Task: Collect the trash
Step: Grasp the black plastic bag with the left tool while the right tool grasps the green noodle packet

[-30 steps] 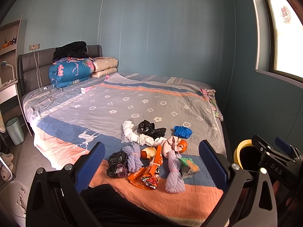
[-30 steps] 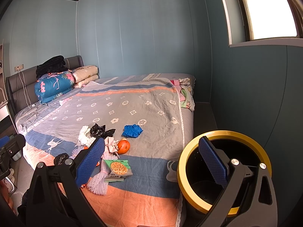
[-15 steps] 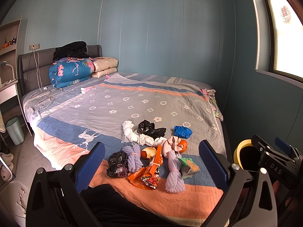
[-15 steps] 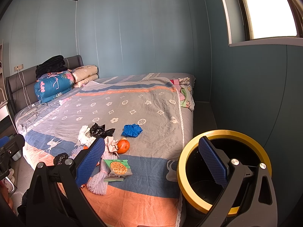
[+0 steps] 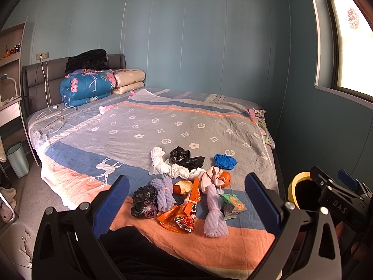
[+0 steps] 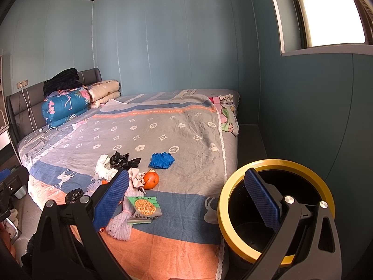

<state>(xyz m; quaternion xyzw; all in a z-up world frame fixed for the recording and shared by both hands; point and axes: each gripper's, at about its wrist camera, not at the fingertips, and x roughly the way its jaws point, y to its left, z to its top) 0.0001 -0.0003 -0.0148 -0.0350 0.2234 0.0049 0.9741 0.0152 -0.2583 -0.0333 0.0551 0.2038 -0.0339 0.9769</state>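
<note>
1. Trash pile [image 5: 186, 191] on the near end of the bed [image 5: 144, 126]: wrappers, foam nets, black bags, an orange [image 6: 151, 180], a blue glove [image 6: 162, 160].
2. Bin [image 6: 275, 210] on the floor, right of the bed, mouth open.
3. Left gripper [image 5: 186, 200] wide, empty, above the pile.
4. Right gripper [image 6: 186, 198] wide, empty, between pile and bin.
5. Best to start with the near snack packet [image 6: 144, 208]; pinch one edge, lift clear, release only over the bin's mouth.

Both wrist views look from the foot of the bed [image 5: 163, 126] toward the headboard; right view sits nearer the bin [image 6: 275, 212]; shared: trash pile.
</note>
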